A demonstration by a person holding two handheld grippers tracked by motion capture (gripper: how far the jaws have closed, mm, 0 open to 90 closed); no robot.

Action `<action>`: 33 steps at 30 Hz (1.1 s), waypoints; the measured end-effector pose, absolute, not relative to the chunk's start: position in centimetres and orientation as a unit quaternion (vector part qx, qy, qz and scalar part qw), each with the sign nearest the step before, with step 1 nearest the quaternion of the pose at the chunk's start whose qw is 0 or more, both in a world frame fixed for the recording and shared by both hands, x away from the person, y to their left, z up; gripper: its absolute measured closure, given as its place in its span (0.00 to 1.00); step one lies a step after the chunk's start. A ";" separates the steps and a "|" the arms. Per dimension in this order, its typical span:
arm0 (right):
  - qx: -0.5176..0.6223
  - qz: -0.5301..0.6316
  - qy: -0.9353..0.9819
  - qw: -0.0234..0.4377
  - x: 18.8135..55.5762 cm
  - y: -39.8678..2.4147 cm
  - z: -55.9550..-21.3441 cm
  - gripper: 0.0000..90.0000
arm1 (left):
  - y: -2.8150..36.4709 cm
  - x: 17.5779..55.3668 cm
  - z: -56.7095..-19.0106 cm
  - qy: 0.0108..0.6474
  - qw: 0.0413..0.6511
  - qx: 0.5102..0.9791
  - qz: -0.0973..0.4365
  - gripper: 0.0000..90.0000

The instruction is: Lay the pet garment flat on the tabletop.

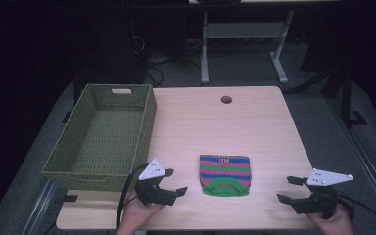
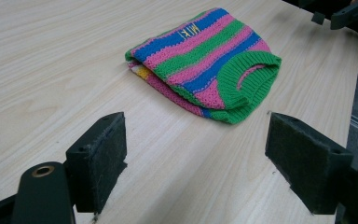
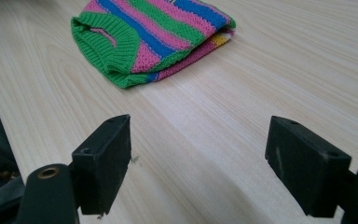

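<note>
Currently a folded striped knit garment point(image 1: 224, 175) lies near the desk's point(image 1: 254, 122) front edge, between both tongs—left gripper point(image 1: 169, 187) and right gripper point(image 1: 290, 190), jaws apart. Likely next (a guess): pinch opposite edges evenly, toward the wicker basket point(image 1: 142, 117) at the left edge.

Yellow lettering on striped knit garment point(image 2: 205, 60): too small to read. Its underside layers hidden by the fold. High view: both forearms cut off at bottom edge; tabletop point(image 1: 254, 122) near edge partly cut. Background beyond tabletop too dark to make out.
</note>
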State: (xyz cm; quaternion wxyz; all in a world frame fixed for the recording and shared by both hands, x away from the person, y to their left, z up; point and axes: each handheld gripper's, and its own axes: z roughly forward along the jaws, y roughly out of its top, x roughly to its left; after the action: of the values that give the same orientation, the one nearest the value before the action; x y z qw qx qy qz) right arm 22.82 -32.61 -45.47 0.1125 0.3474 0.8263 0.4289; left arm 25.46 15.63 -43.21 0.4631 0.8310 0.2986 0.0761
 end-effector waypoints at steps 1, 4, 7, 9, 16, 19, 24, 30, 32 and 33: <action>0.348 0.429 0.826 0.110 22.9 -32.6 -45.4 0.24 | 15.6 25.5 -43.2 0.297 0.462 0.832 0.077 0.22; 0.347 0.430 0.827 0.106 23.1 -32.3 -45.4 0.23 | 15.7 25.4 -43.2 0.299 0.462 0.832 0.077 0.22; 0.346 0.428 0.829 0.103 23.2 -32.2 -45.5 0.23 | 15.9 25.5 -43.2 0.301 0.462 0.831 0.076 0.22; 0.344 0.428 0.829 0.100 23.3 -31.9 -45.5 0.23 | 15.9 25.5 -43.2 0.301 0.464 0.830 0.076 0.22; 0.334 0.437 0.830 0.094 23.5 -31.0 -45.1 0.22 | 15.7 25.4 -43.2 0.295 0.464 0.832 0.077 0.23; 0.330 0.439 0.831 0.090 23.7 -30.6 -45.0 0.22 | 15.7 25.5 -43.2 0.292 0.460 0.835 0.076 0.23; 0.324 0.438 0.834 0.087 23.7 -30.4 -45.0 0.22 | 15.3 25.4 -43.2 0.290 0.461 0.835 0.077 0.23; 0.323 0.445 0.831 0.084 23.9 -30.4 -44.7 0.21 | 14.9 25.5 -43.2 0.283 0.459 0.839 0.078 0.22; 0.320 0.446 0.832 0.082 24.1 -30.3 -44.5 0.21 | 14.7 25.5 -43.2 0.278 0.459 0.840 0.076 0.23; 0.317 0.445 0.834 0.080 24.2 -30.1 -44.4 0.21 | 14.6 25.6 -43.1 0.276 0.462 0.840 0.074 0.23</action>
State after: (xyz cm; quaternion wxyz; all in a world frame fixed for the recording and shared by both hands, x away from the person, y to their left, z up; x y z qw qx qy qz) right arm 24.22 -30.11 -44.39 0.0798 0.3166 0.8339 0.4450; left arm 25.56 14.62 -43.14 0.4615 0.8397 0.2765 0.0738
